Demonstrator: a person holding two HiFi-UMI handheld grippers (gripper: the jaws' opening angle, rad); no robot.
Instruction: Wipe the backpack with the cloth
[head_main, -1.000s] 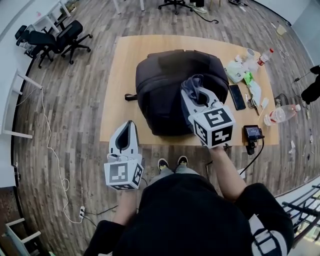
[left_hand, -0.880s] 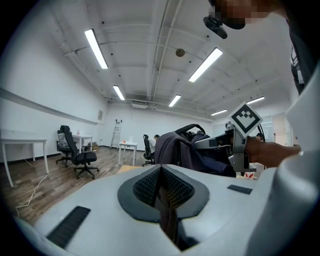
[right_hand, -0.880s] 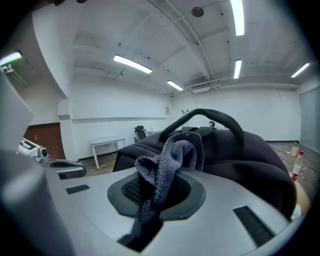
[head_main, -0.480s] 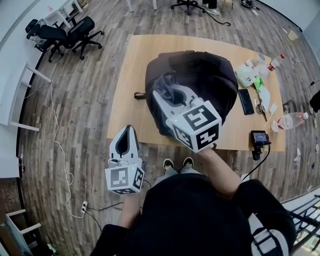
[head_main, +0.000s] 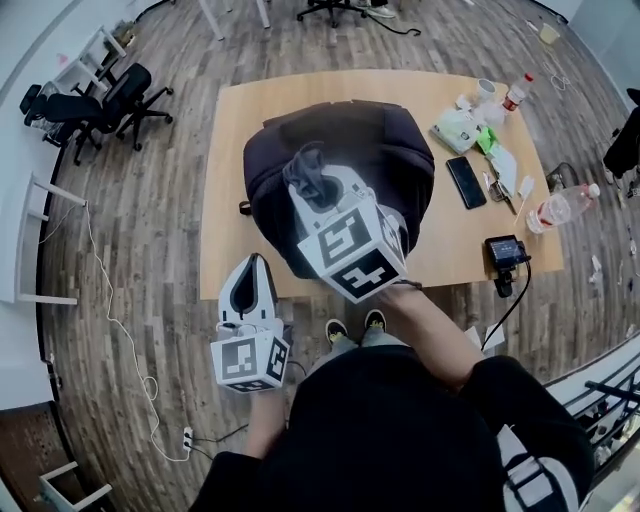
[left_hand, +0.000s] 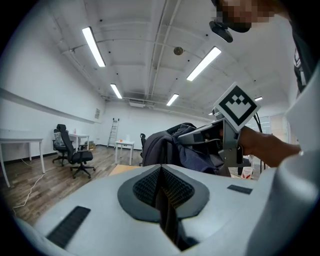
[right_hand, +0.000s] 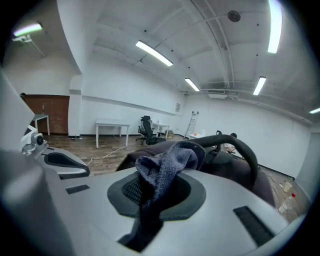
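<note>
Wood-plank flooring surrounds a pale table (head_main: 225, 210) in the head view, where a dark backpack (head_main: 390, 140) lies flat. The right gripper (head_main: 305, 190) hangs over its near-left part with a grey cloth (head_main: 305, 165), while the left gripper (head_main: 253, 265) sits off the table's near edge. The left gripper view shows its jaws pressed together on nothing. The right gripper view shows jaws pinching the bunched, floppy cloth before the backpack's looped handle (right_hand: 245, 150). Soft and light, the cloth likely needs a firm pinch at its gathered middle; the bulky backpack should stay put.
</note>
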